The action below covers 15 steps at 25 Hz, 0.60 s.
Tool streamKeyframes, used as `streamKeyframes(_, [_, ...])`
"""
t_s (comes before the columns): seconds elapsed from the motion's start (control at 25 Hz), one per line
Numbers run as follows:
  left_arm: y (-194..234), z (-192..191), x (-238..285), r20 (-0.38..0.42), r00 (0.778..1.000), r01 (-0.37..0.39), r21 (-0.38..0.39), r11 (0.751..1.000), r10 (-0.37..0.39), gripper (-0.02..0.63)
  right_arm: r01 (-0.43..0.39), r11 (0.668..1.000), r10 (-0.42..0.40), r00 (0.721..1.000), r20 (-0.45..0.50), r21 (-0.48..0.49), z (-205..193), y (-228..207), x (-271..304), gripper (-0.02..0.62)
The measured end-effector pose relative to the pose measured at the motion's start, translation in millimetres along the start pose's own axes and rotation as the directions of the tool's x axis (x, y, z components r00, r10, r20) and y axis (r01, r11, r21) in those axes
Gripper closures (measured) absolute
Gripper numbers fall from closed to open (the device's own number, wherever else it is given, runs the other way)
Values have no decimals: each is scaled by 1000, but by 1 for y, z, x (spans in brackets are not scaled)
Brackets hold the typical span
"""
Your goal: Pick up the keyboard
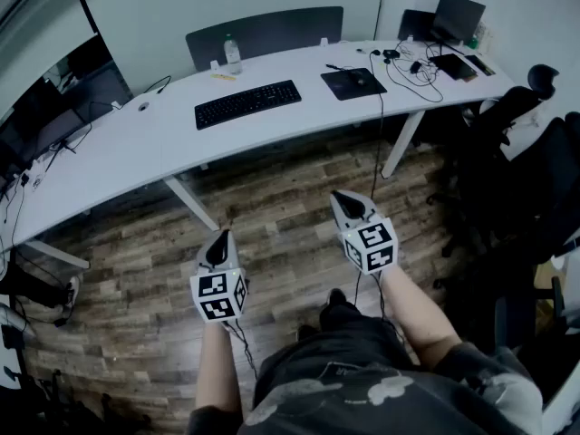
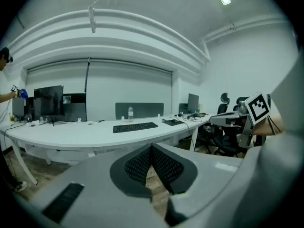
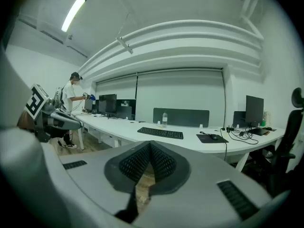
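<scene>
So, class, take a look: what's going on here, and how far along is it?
A person stands back from a long white desk, holding a left gripper and a right gripper out over the wooden floor. Both grippers are shut and empty, aimed towards the desk. The black keyboard lies untouched on the desk, with a mouse pad to its right. The pick-up has not begun.

Grey left tool and right tool, black-and-white marker cubes, thin dark cables, dark light-patched clothing.
</scene>
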State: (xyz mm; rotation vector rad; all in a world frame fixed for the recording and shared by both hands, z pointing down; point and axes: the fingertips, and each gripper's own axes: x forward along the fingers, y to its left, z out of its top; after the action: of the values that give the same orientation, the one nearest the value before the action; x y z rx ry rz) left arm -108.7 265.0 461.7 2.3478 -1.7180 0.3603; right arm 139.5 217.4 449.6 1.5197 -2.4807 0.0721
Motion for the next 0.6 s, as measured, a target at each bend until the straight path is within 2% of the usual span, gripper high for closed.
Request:
streamKeyframes(0.32, [-1, 7, 0, 16, 1000, 0, 3, 1000, 0, 604, -9, 1000, 9, 1000, 4, 19, 5, 0, 4, 595])
streamKeyframes(0.6, [5, -2, -8, 21, 1000, 15, -19, 1000, -15, 604, -10, 1000, 10, 1000, 22, 25, -3, 9, 3, 595])
